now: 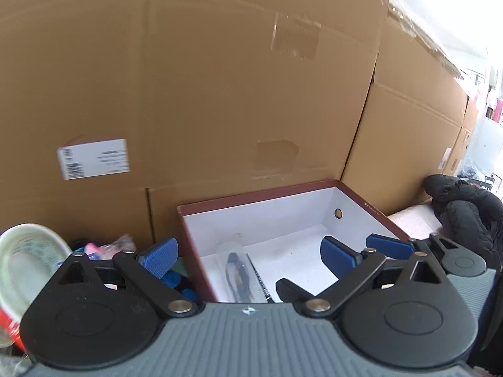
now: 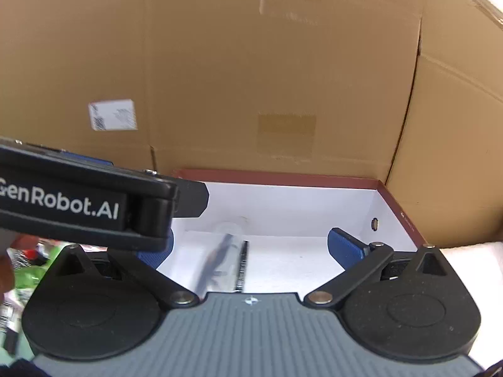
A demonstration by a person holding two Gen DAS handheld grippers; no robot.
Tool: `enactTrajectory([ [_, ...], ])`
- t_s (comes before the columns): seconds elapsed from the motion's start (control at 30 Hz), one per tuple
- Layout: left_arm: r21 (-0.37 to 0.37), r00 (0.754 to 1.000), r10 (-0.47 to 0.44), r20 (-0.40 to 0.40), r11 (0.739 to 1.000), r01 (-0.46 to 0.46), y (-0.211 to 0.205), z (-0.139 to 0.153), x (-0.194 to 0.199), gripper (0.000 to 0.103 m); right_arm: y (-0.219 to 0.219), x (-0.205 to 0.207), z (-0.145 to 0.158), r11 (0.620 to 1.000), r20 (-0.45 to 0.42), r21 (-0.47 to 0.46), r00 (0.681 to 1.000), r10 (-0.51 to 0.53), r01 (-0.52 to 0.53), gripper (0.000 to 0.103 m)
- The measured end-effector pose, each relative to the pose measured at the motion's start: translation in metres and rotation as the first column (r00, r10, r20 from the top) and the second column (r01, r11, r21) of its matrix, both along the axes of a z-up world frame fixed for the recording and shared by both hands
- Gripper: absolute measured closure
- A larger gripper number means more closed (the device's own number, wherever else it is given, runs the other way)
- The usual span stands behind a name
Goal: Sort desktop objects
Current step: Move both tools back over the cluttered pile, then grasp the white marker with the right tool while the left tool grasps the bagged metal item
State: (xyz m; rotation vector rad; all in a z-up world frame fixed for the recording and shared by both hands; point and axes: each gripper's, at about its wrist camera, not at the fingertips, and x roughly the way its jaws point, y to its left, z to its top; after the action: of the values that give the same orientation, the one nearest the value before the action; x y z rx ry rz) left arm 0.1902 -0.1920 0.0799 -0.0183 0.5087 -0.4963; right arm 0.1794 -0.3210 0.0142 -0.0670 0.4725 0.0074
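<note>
Both grippers gape wide and empty: the left gripper and right gripper hover at the near edge of a maroon-rimmed, white-lined cardboard box. Inside, by its left wall, lie a clear plastic tube holding dark pens and a black ruler-like strip.

You have one open shoebox at centre frame, and lying in its lower left corner are two items: one clear plastic tube with something dark inside and one thin black pen beside it. Your two grippers, left and right, show four blue pads in all, and one roll of tape sits at the far left edge.
</note>
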Motion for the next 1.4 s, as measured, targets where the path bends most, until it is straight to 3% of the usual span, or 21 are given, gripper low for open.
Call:
enactTrajectory([
  [0.13,0.006,0.999,0.024,0.028,1.0,-0.024,0.019,0.006,-0.029,0.003,-0.01,-0.022,0.011,0.999,0.031,0.045,1.0,-0.006,0.005,0.001],
  [0.37,0.017,0.991,0.105,0.077,0.994,-0.107,0.072,0.003,-0.092,0.003,0.02,-0.08,0.023,0.996,0.071,0.086,0.997,0.02,-0.026,0.001],
  [0.53,0.009,0.977,0.179,0.112,0.983,-0.181,0.115,-0.015,-0.138,0.002,0.053,-0.112,0.016,0.989,0.075,0.098,0.992,0.105,-0.112,0.001],
  [0.7,-0.002,0.968,0.235,0.09,0.972,-0.235,0.15,-0.047,-0.167,0.002,0.095,-0.145,0.005,0.979,0.059,0.065,0.98,0.188,-0.191,0.001],
  [0.87,0.016,0.965,0.262,-0.023,0.965,-0.262,0.171,-0.084,-0.165,0.003,0.128,-0.154,-0.029,0.972,0.019,0.006,0.972,0.235,-0.235,0.002],
  [1.0,0.019,0.96,0.259,-0.109,0.966,-0.258,0.179,-0.103,-0.151,0.01,0.149,-0.151,-0.057,0.968,-0.035,-0.054,0.97,0.242,-0.244,0.002],
  [1.2,0.014,0.966,0.22,-0.138,0.975,-0.22,0.182,-0.108,-0.131,0.023,0.16,-0.14,-0.07,0.955,-0.085,-0.004,0.952,0.295,-0.296,0.003],
  [1.3,0.021,0.955,0.268,-0.126,0.963,-0.267,0.193,-0.105,-0.125,0.024,0.17,-0.134,-0.076,0.95,-0.104,0.007,0.944,0.312,-0.313,0.021],
  [1.37,0.029,0.946,0.3,-0.126,0.954,-0.299,0.202,-0.106,-0.119,0.028,0.176,-0.128,-0.08,0.945,-0.121,0.02,0.938,0.325,-0.325,0.023],
  [1.4,0.029,0.941,0.309,-0.137,0.951,-0.308,0.206,-0.107,-0.115,0.035,0.179,-0.125,-0.082,0.944,-0.127,0.027,0.935,0.33,-0.329,0.027],
])
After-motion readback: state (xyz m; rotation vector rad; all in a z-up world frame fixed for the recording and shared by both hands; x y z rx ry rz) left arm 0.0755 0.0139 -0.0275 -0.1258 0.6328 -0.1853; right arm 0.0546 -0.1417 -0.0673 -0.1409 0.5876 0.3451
